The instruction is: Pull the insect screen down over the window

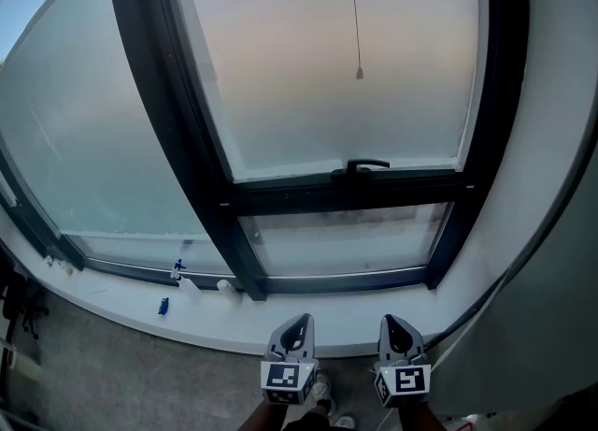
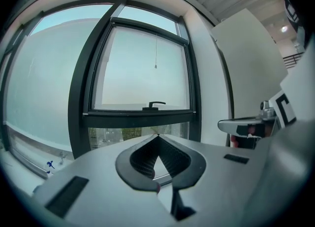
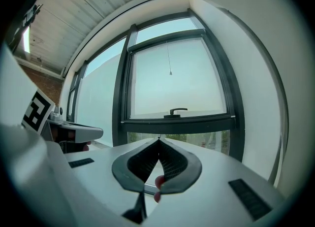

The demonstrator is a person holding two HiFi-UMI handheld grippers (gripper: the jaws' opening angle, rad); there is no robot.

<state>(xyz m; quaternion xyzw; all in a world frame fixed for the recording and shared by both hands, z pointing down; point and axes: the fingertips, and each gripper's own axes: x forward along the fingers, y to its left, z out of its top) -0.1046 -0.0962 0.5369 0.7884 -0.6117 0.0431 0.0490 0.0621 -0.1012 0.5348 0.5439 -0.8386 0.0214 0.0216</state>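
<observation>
Left gripper (image 1: 297, 324) and right gripper (image 1: 394, 324) sit side by side, both clamped shut on nothing, short of the windowsill (image 1: 121, 306). This looks like the approach step. The insect screen's pull cord (image 1: 356, 27) hangs far ahead over the upper pane, above the window handle (image 1: 366, 165). Next, probably: open one claw, reach up and pinch the cord's end.

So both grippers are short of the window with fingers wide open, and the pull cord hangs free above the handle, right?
No: the fingers are shut, not open. Each gripper view shows the left gripper and right gripper with tips together, nothing between. The rest holds: both short of the window, pull cord hanging free above the handle.
</observation>
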